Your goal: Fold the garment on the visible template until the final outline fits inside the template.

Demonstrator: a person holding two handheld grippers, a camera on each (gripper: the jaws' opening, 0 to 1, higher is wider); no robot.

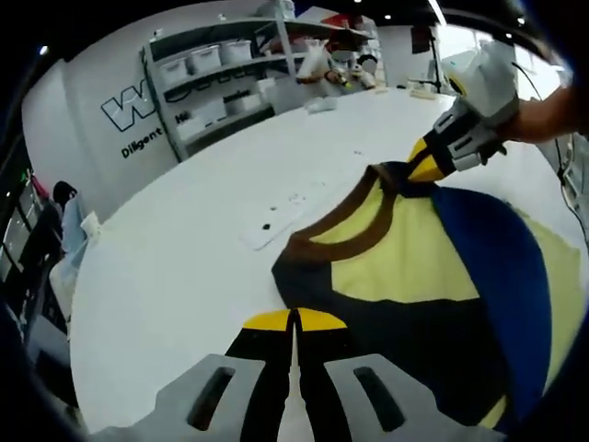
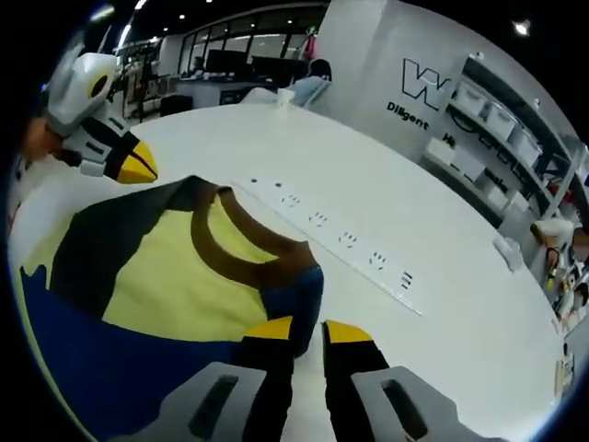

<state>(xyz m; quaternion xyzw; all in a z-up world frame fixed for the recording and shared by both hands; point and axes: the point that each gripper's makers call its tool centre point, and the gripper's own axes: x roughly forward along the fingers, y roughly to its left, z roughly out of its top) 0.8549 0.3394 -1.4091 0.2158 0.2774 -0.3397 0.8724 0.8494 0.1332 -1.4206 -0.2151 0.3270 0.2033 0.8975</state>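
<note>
We see both views evenly lit by ceiling spotlights (image 2: 521, 28), the white desk (image 1: 184, 249) bright and faintly glaring toward its far edge, shadows soft, and straight lines bowing and softening at the fisheye margins.

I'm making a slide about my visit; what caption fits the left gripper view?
Two yellow-tipped tongs, left and right, pinch the shoulders of a yellow, navy and blue shirt on a white table.

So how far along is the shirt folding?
Early on. The garment lies mostly spread on the white table, collar showing, no finished fold visible. The left gripper and right gripper each pinch a shoulder edge by the collar. All folding remains.
</note>
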